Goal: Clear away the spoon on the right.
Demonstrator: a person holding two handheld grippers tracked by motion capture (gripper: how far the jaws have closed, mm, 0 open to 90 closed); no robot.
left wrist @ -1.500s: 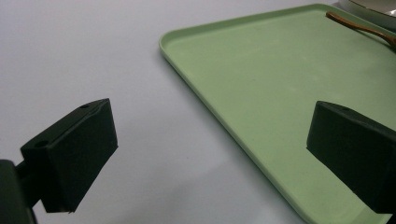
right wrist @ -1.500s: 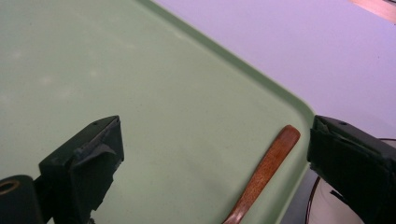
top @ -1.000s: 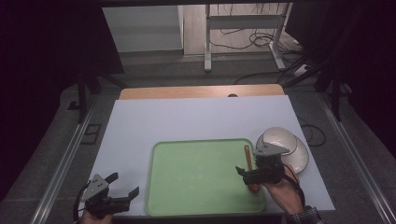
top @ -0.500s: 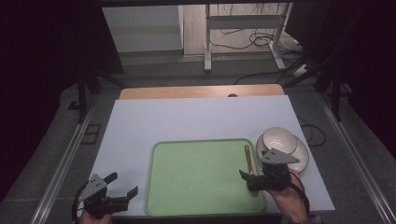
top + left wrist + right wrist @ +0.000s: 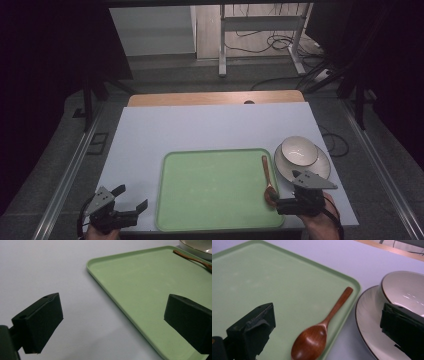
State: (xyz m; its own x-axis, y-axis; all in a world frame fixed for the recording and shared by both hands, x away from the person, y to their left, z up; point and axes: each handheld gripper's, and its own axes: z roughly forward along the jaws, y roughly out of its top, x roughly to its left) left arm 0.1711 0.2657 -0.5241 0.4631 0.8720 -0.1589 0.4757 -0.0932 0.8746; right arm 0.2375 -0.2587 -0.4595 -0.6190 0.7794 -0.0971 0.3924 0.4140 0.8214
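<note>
A brown wooden spoon [image 5: 267, 177] [image 5: 322, 327] [image 5: 192, 258] lies along the right edge of the green tray [image 5: 215, 187] [image 5: 262, 287] [image 5: 140, 282], bowl end toward me. My right gripper [image 5: 286, 204] [image 5: 327, 332] sits just behind the spoon, open, its jaws on either side of the spoon's bowl without touching it. A white bowl [image 5: 298, 151] [image 5: 404, 288] rests on a white plate [image 5: 320, 167] [image 5: 367, 325] right of the tray. My left gripper [image 5: 131, 205] [image 5: 112, 322] is open at the table's front left, straddling the tray's left rim, holding nothing.
The tray and plate sit on a pale mat [image 5: 200, 130] over a wooden table [image 5: 215, 97]. Beyond it are a metal stand's legs [image 5: 260, 55] and floor cables [image 5: 260, 45]. Metal rails [image 5: 70, 170] run along both sides of the table.
My right gripper has drawn back toward me and let go of the spoon, which now lies on the tray's right edge. The bowl and plate are uncovered. The left gripper has barely moved.
</note>
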